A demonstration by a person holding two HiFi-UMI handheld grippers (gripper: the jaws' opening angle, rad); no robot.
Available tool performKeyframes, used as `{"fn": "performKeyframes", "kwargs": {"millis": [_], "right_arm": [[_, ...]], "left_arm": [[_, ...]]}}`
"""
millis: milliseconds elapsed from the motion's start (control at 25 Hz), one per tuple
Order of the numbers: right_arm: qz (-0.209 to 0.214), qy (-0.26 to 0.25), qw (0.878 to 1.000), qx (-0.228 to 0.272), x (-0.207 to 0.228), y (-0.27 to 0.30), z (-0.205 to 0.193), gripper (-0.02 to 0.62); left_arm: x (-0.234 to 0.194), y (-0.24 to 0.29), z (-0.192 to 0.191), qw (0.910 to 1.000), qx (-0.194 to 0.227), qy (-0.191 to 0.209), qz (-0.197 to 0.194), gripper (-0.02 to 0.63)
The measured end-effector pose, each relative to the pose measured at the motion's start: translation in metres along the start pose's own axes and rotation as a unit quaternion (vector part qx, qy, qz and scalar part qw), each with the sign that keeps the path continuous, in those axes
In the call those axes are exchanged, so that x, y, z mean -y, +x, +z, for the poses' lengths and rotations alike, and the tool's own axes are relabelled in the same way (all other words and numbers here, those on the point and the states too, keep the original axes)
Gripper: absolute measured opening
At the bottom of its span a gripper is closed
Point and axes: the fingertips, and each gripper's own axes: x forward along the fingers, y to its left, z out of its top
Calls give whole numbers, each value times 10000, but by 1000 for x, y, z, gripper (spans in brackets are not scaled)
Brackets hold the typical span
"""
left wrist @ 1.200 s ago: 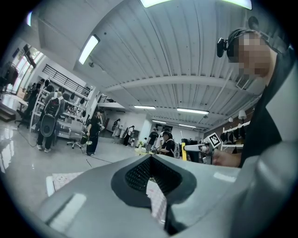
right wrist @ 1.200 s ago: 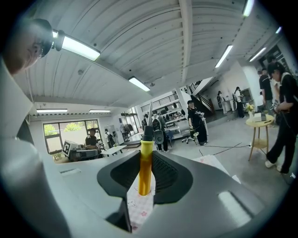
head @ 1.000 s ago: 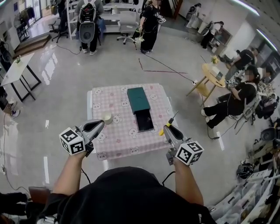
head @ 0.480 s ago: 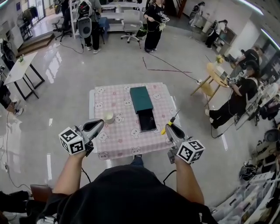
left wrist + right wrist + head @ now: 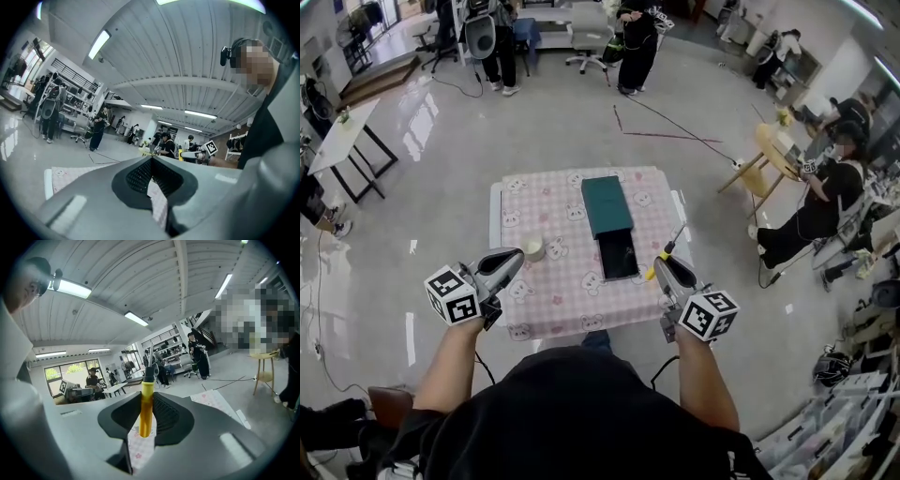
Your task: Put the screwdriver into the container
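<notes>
While the right tongs (image 5: pixel 662 270) pinch the screwdriver (image 5: pixel 146 404) by its yellow handle, shaft pointing forward, the open container (image 5: pixel 617 255) lies on the worktop (image 5: pixel 553 291) just left of it. The left tongs (image 5: pixel 512 264), pressed together and empty, sit farther off.

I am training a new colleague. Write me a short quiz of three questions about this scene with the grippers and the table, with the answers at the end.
1. True or false: the screwdriver lies inside the open container on the table.
2. What is between the jaws of the right gripper? A: a spoon. B: the screwdriver. C: nothing.
3. Fill in: the screwdriver's handle is ___ in colour.

Key: 1 false; 2 B; 3 yellow.
</notes>
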Motion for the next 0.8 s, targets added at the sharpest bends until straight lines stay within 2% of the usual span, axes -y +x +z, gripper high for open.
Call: {"fn": "performKeyframes", "kwargs": {"millis": [400, 800], "right_arm": [[206, 3, 9995, -254, 30, 45, 4, 109], [343, 59, 9976, -595, 65, 83, -3, 109]], "left_arm": [[-35, 28, -8, 9997, 51, -166, 172, 2], [-55, 57, -16, 9990, -95, -249, 359, 1]]}}
